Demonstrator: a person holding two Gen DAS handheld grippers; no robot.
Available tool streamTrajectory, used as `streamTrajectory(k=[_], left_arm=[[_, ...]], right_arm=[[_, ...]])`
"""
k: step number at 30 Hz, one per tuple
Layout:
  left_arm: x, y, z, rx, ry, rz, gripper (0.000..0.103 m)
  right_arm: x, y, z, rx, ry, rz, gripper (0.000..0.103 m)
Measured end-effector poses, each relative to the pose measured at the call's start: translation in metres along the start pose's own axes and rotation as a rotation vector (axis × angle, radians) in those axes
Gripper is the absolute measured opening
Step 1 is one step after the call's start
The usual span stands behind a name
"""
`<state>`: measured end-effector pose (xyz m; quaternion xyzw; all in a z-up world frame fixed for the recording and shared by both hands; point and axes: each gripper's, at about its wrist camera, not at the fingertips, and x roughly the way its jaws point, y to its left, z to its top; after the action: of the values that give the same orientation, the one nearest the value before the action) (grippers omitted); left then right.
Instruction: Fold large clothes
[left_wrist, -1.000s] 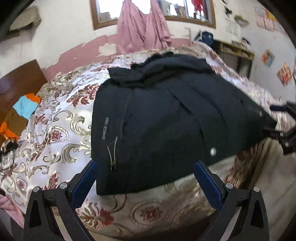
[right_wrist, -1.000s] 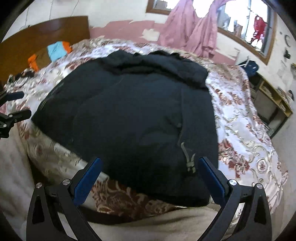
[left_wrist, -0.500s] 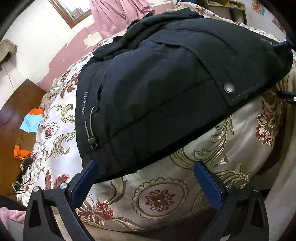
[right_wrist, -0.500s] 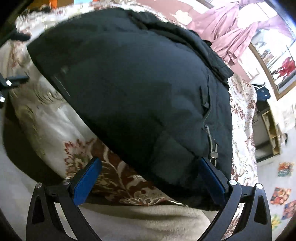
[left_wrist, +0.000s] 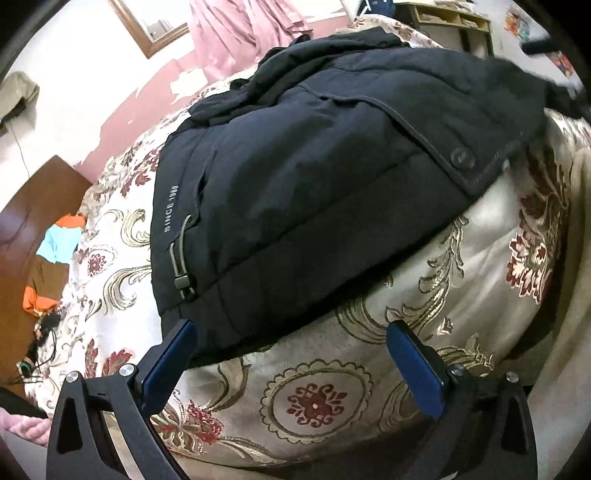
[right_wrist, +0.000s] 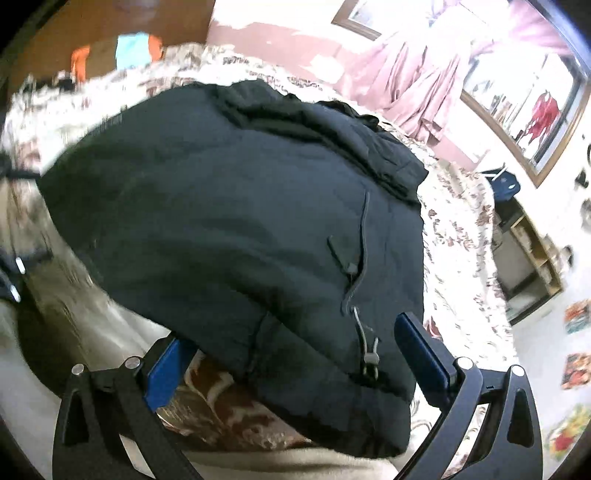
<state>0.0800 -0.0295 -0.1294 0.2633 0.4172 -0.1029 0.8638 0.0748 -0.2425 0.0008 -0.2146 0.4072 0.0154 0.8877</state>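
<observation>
Both hand-held grippers, left (left_wrist: 288, 345) and right (right_wrist: 291, 341), have closed in on the jacket (left_wrist: 314, 177) hem, jaws spread.

I'm looking into a home bedroom. A bed (left_wrist: 332, 398) with a floral cover fills it, pink curtains (right_wrist: 417, 85) hang by a framed window (right_wrist: 532, 107), and a wooden headboard (left_wrist: 33, 206) stands behind.

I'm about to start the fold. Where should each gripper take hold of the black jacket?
Grip the black jacket along its near hem, one gripper per bottom corner, coming in low from the bed's near edge. The hem overhangs the floral bedspread there, so the left gripper and right gripper, both open, can likely straddle it.
</observation>
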Motion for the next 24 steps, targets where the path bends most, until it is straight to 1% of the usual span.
streamTrajectory(k=[1,3,6,7,9,10,12,13,14,17,19,20,21,23,24], left_arm=[[0.002,-0.002,-0.001,0.006,0.006,0.002,0.103],[0.007,-0.006,-0.002,0.022,0.027,0.034,0.103],[0.020,-0.009,-0.001,0.047,0.046,0.112,0.103],[0.022,-0.010,-0.001,0.053,0.045,0.130,0.103],[0.023,-0.012,0.001,0.051,0.026,0.153,0.103],[0.022,-0.011,0.001,0.044,0.015,0.166,0.101],[0.020,-0.006,0.003,0.030,-0.013,0.210,0.086],[0.019,-0.003,0.003,0.020,-0.021,0.236,0.073],[0.018,0.002,0.004,0.004,-0.025,0.255,0.065],[0.015,0.024,0.003,-0.086,-0.030,0.274,0.052],[0.009,0.035,0.003,-0.133,-0.053,0.273,0.049],[0.005,0.039,0.004,-0.144,-0.074,0.277,0.045],[0.002,0.042,0.005,-0.150,-0.089,0.273,0.042],[-0.006,0.049,0.010,-0.167,-0.118,0.233,0.027],[-0.010,0.054,0.014,-0.174,-0.134,0.218,0.025]], right_arm=[[-0.001,-0.001,-0.001,-0.001,0.001,0.008,0.101],[-0.002,0.000,-0.002,-0.010,0.004,0.016,0.101],[-0.004,-0.002,-0.005,0.002,0.004,0.025,0.101],[0.002,-0.014,-0.002,0.011,0.003,0.031,0.101],[0.005,-0.025,0.002,0.029,-0.006,0.036,0.101],[0.005,-0.031,0.004,0.040,-0.014,0.041,0.101],[0.003,-0.034,0.006,0.051,-0.026,0.046,0.101],[0.002,-0.037,0.010,0.057,-0.034,0.047,0.101],[0.001,-0.039,0.012,0.065,-0.043,0.049,0.101],[-0.003,-0.046,0.022,0.092,-0.077,0.062,0.101],[-0.007,-0.050,0.030,0.109,-0.106,0.066,0.101],[-0.009,-0.052,0.033,0.117,-0.120,0.067,0.101],[-0.010,-0.053,0.037,0.125,-0.131,0.067,0.101],[-0.013,-0.056,0.042,0.135,-0.147,0.068,0.101],[-0.014,-0.057,0.045,0.139,-0.154,0.067,0.101]])
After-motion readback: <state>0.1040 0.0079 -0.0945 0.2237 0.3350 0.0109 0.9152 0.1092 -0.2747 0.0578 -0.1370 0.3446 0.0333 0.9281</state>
